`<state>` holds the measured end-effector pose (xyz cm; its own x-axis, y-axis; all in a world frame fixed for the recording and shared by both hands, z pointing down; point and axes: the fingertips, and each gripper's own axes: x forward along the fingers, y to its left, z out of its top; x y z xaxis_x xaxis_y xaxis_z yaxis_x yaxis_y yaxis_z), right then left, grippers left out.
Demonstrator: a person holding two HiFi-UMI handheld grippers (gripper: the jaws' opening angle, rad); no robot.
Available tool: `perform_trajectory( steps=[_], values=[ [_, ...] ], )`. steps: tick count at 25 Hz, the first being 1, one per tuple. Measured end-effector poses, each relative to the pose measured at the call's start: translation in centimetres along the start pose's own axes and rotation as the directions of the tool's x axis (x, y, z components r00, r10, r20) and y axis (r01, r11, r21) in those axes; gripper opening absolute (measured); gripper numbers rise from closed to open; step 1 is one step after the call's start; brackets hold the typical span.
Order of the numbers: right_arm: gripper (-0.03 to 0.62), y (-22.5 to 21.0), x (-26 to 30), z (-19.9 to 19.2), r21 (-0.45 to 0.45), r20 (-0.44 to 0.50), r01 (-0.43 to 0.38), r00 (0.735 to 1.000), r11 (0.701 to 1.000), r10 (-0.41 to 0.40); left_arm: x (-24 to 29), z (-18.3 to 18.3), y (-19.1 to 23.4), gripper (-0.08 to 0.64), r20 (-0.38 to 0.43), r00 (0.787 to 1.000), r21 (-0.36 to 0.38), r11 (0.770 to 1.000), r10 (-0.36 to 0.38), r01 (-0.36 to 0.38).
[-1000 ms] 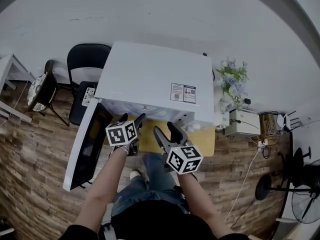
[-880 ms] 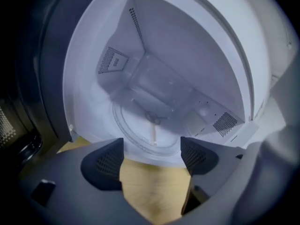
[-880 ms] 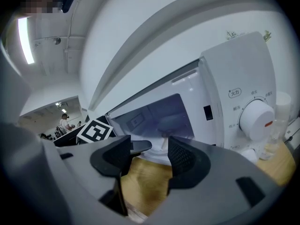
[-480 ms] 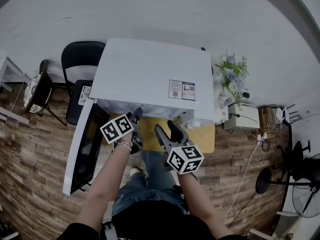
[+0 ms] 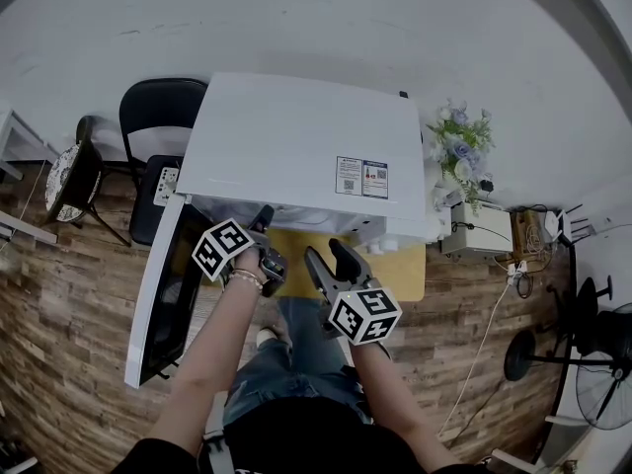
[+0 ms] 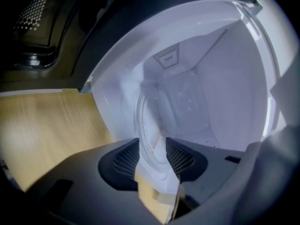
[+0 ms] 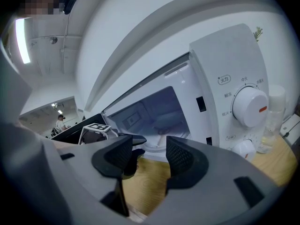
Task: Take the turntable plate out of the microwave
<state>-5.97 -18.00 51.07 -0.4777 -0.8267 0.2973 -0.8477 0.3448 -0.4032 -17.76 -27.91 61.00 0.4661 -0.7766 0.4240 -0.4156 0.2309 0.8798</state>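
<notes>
Glass plate [image 6: 157,121] lies inside the white microwave [image 5: 306,146], whose door [image 5: 163,294] hangs open to the left. Into the cavity's mouth reaches the left hand-held gripper [image 6: 153,154] (rolled so that its jaws straddle the rim). Its jaws have just been closing and pinch the plate's near edge between the pads. Just outside, over the wooden tabletop [image 7: 145,186], hovers the right hand-held gripper [image 7: 149,154]. Its jaws have just been closing a little yet stand spread, with nothing between them.
</notes>
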Motion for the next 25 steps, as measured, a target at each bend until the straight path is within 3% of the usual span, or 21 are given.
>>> perform_trajectory(
  steps=[4, 8, 12, 14, 18, 22, 25],
  values=[
    [0.228, 0.0, 0.4, -0.1, -0.002, -0.007, -0.004, 1.000, 1.000, 0.004, -0.1, 0.1, 1.8, 0.044, 0.005, 0.998, -0.003, 0.998, 0.063, -0.063],
    [0.221, 0.0, 1.2, -0.5, 0.040, -0.010, -0.023, 1.000, 0.999, 0.023, -0.5, 0.2, 1.8, 0.031, 0.027, 0.999, -0.034, 0.999, 0.041, -0.041],
    [0.208, -0.5, 2.8, -2.0, 0.201, -0.005, -0.054, 0.998, 0.978, 0.056, -1.1, 0.2, 1.6, 0.026, 0.031, 0.999, -0.055, 0.998, 0.007, -0.006],
    [0.199, -1.3, 3.9, -3.1, 0.333, -0.004, -0.066, 0.997, 0.941, 0.072, -1.2, 0.3, 1.2, 0.026, 0.029, 1.000, -0.054, 0.999, -0.005, 0.006],
    [0.194, -2.3, 6.4, -4.6, 0.561, 0.028, -0.092, 0.995, 0.822, 0.092, -1.5, 0.5, 0.7, 0.026, 0.027, 1.000, -0.050, 0.999, -0.015, 0.016],
    [0.183, -2.8, 8.3, -4.4, 0.665, 0.086, -0.112, 0.994, 0.738, 0.073, -1.6, 0.3, 0.6, 0.026, 0.022, 1.000, -0.036, 0.999, -0.007, 0.008],
    [0.177, -3.5, 9.3, -4.3, 0.742, 0.130, -0.124, 0.991, 0.658, 0.041, -1.5, 0.2, 0.6, 0.026, 0.019, 1.000, -0.036, 0.999, -0.005, 0.006]
  ],
)
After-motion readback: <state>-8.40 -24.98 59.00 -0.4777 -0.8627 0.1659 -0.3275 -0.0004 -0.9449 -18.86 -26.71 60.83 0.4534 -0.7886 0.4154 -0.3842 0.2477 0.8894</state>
